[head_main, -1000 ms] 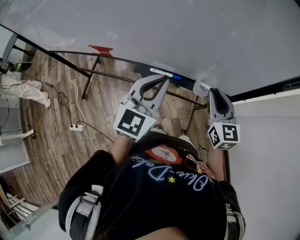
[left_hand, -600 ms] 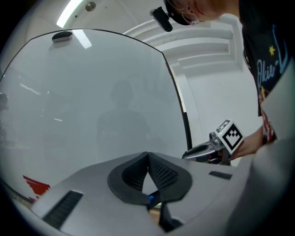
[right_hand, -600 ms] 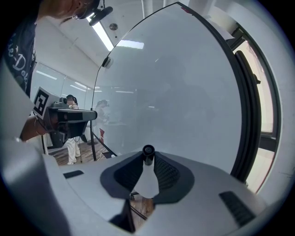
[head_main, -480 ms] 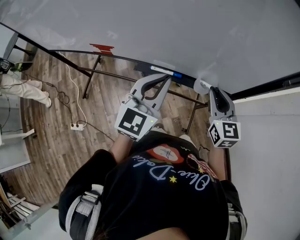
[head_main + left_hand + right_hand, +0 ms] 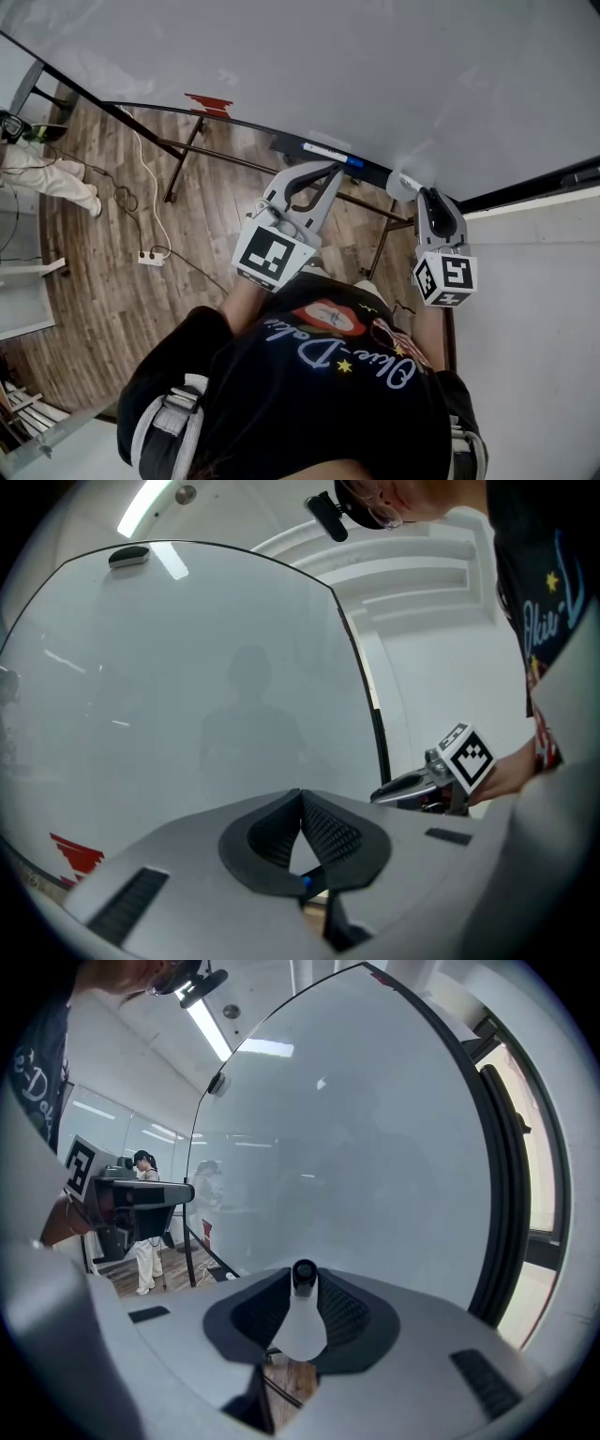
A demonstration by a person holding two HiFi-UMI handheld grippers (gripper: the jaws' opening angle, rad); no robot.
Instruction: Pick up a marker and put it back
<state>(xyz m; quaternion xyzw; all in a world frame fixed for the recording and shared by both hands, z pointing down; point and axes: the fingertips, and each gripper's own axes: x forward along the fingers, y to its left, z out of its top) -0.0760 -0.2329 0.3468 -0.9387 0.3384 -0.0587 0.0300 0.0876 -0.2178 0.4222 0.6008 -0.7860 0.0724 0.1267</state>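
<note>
In the right gripper view a white marker [image 5: 302, 1312] with a black end stands between the jaws of my right gripper [image 5: 303, 1283]. The pads press its sides while the jaws are opening. From the head view that gripper [image 5: 419, 193] sits close to the whiteboard [image 5: 375, 66], the marker [image 5: 401, 179] poking out at its tip. My left gripper [image 5: 332, 172] is shut and empty, its tips just below a second marker [image 5: 328, 152] with a blue cap lying on the board's black ledge [image 5: 373, 170]. In the left gripper view the jaws [image 5: 302, 799] meet, with a bit of blue [image 5: 306, 883] beneath them.
The whiteboard stands on a dark metal frame [image 5: 178, 159] over a wood floor. A red eraser-like piece [image 5: 208, 101] sits on the ledge at the left. A white cable and power strip [image 5: 148, 255] lie on the floor. Another person's legs [image 5: 52, 178] are at far left.
Both grippers have shifted only slightly in the head view. The right gripper still has the marker between its jaws, and the left stays shut by the ledge.
</note>
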